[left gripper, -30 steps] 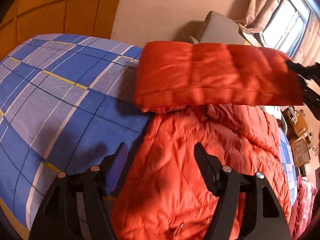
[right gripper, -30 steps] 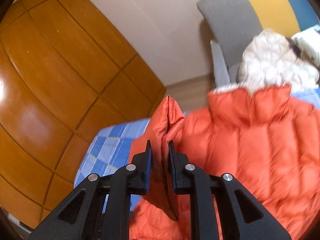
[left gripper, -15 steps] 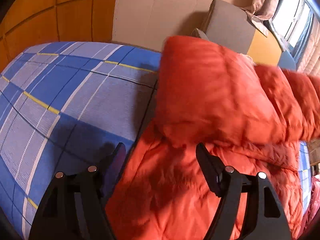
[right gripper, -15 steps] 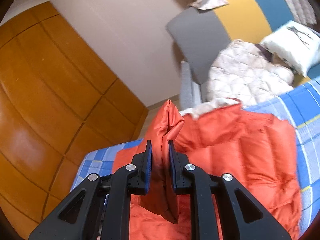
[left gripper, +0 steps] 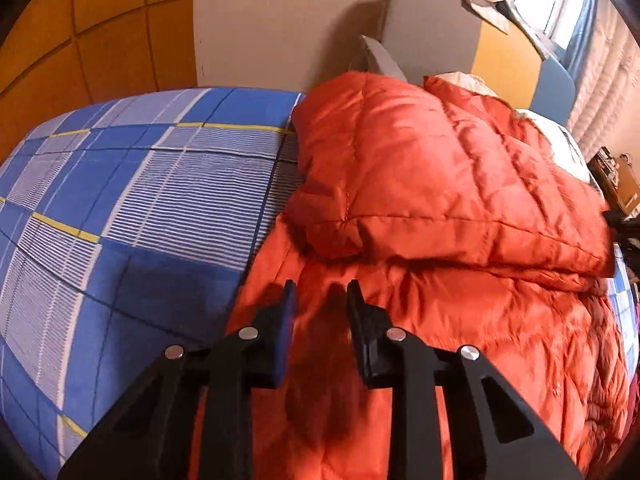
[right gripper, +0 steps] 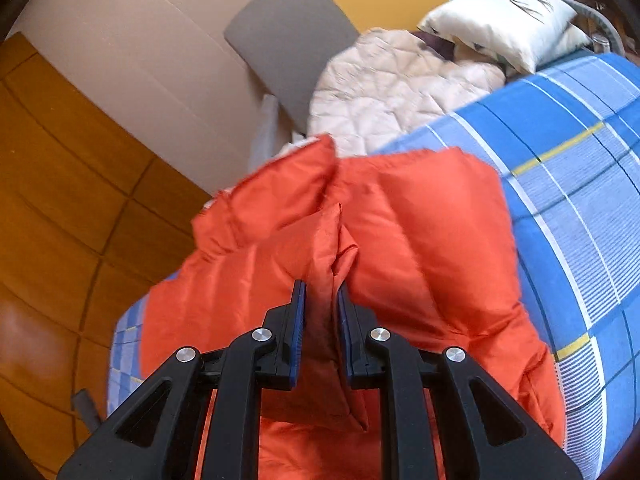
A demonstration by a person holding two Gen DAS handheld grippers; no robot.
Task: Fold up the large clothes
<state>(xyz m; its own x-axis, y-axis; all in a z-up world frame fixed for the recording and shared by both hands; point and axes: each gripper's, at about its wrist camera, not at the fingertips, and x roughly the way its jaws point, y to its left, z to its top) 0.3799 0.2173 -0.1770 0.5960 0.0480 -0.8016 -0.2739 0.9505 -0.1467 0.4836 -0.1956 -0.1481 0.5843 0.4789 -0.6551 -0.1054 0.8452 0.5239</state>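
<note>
A puffy orange quilted down jacket (left gripper: pixel 420 208) lies on a bed covered with a blue, white and yellow checked sheet (left gripper: pixel 132 200). In the left wrist view its long axis runs from the near edge of the frame away toward the grey, yellow and blue padded headboard (left gripper: pixel 472 44), with its far portion doubled over into a thick fold whose stitched edge lies across the lower layer — that edge runs roughly crosswise to the jacket's length.

The left gripper (left gripper: pixel 320 300) hovers over the lower layer near the jacket's left border, its jaws partly apart with nothing between them; the orange fabric shows through the gap.

The right gripper (right gripper: pixel 322 300) is clamped narrowly on a pinched ridge of the jacket (right gripper: pixel 420 248), a peak of orange fabric rising from between its blue-lined pads (right gripper: pixel 298 320). From here the garment spreads away toward the headboard.

Beyond the jacket in the right wrist view — a cream quilted blanket (right gripper: pixel 392 84) bunched against the headboard, and a white printed pillow (right gripper: pixel 504 20) beside it. Orange-brown wooden wardrobe panels (right gripper: pixel 60 184) fill the left side.
</note>
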